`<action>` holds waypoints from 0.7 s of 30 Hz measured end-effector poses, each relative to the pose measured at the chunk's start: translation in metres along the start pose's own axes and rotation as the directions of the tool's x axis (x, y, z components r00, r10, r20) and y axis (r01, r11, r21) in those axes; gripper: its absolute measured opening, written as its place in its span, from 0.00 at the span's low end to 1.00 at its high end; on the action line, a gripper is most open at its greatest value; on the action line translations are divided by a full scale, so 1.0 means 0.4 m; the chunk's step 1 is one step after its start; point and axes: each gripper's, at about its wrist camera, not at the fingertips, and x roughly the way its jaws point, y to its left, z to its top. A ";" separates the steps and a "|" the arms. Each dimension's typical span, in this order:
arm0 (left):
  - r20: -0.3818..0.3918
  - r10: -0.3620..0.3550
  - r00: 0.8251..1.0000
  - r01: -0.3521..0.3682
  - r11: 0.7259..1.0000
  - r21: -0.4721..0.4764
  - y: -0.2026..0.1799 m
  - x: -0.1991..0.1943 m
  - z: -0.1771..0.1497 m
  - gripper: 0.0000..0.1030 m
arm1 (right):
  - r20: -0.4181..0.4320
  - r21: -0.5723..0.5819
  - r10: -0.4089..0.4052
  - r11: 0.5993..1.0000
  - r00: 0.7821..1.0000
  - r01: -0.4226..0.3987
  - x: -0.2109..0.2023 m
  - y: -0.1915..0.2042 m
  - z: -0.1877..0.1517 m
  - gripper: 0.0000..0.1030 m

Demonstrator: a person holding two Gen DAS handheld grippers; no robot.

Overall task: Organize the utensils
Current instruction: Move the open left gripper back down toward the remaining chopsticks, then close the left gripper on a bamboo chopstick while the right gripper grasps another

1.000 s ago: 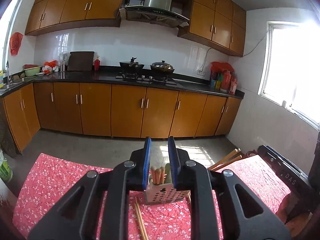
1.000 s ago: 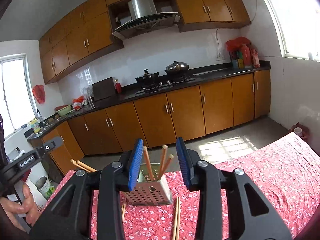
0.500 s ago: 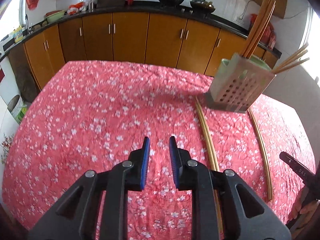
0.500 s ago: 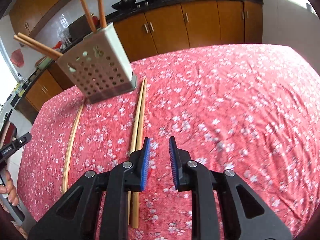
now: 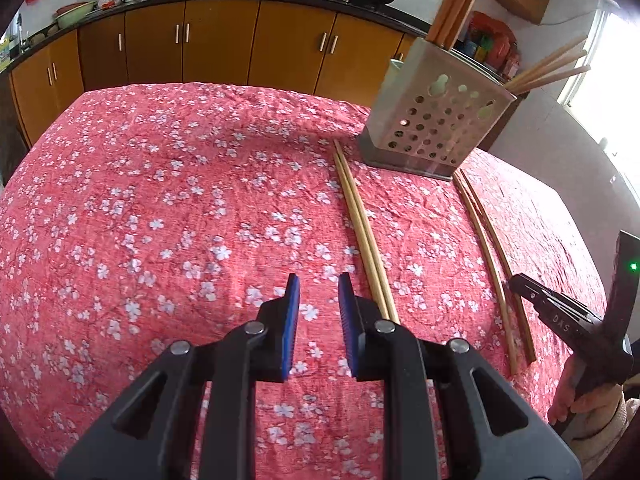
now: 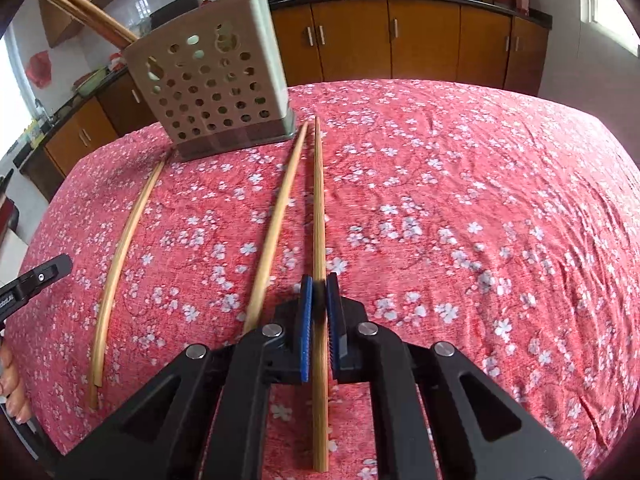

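A perforated metal utensil holder (image 5: 436, 120) (image 6: 212, 92) stands on the red floral tablecloth with several chopsticks in it. Two pairs of wooden chopsticks lie in front of it. My right gripper (image 6: 319, 288) is shut on one chopstick (image 6: 319, 208) of the right pair; its partner (image 6: 276, 224) lies just to the left. In the left wrist view this pair (image 5: 496, 276) lies at the right, next to the right gripper (image 5: 560, 308). My left gripper (image 5: 316, 284) is open and empty, low over the cloth, just left of the other pair (image 5: 362, 232). That pair shows in the right wrist view (image 6: 120, 248).
The table (image 5: 140, 200) is covered by the cloth and drops off at its far edge. Behind it are orange kitchen cabinets (image 5: 224, 48) and a dark counter with pans. The tip of the left gripper shows in the right wrist view (image 6: 36, 280).
Both grippers have come down from level views of the kitchen to the table. The right gripper has closed on one chopstick and parted it from its partner. The left has moved toward its pair.
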 end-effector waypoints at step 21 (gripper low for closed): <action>-0.049 0.078 0.996 -0.074 0.994 0.084 -0.064 0.070 -0.011 0.08 | 0.028 0.030 -0.070 0.997 0.997 0.069 -0.020 -0.053 -0.014 0.08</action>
